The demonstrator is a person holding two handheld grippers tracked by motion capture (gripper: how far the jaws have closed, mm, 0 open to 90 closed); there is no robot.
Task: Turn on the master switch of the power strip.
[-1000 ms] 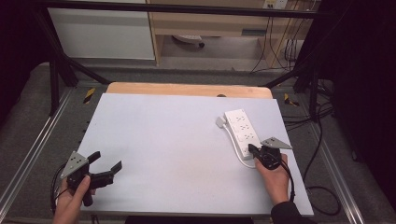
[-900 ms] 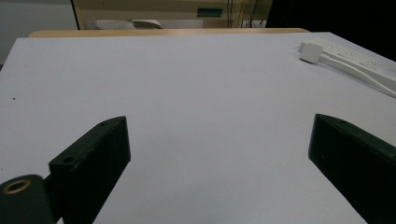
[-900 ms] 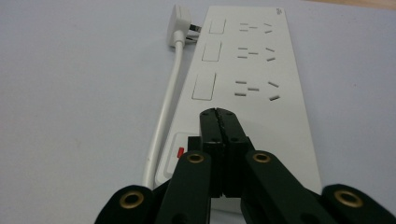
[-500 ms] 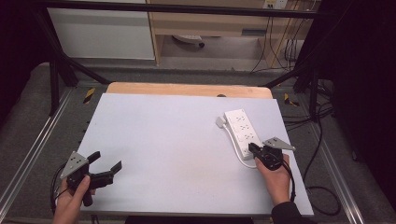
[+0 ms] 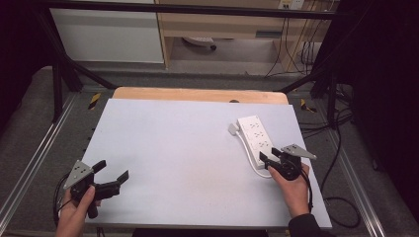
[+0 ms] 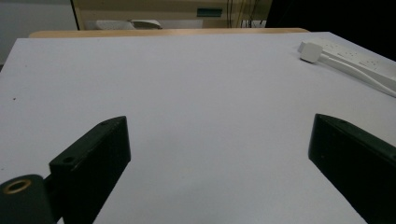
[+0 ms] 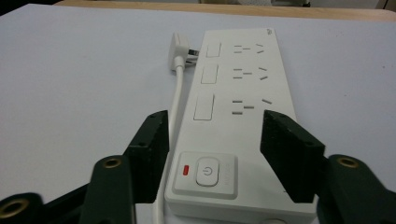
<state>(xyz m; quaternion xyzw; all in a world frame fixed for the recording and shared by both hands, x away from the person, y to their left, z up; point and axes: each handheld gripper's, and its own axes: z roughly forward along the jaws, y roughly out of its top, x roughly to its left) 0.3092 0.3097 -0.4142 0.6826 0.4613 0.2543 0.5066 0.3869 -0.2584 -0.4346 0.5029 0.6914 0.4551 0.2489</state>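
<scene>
White power strip (image 5: 256, 139) lies flat at the table's right side.

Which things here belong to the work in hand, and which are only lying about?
Part of the work:
- power strip
- its cable and plug
- right gripper, jaws just opened, standing either side of the strip

Only lying about:
- left gripper, open over bare table
- cables on the floor

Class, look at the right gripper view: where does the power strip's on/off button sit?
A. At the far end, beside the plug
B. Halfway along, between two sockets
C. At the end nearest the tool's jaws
C: the on/off button sits on the power strip at its near end, between the open jaws of the right tool.
</scene>
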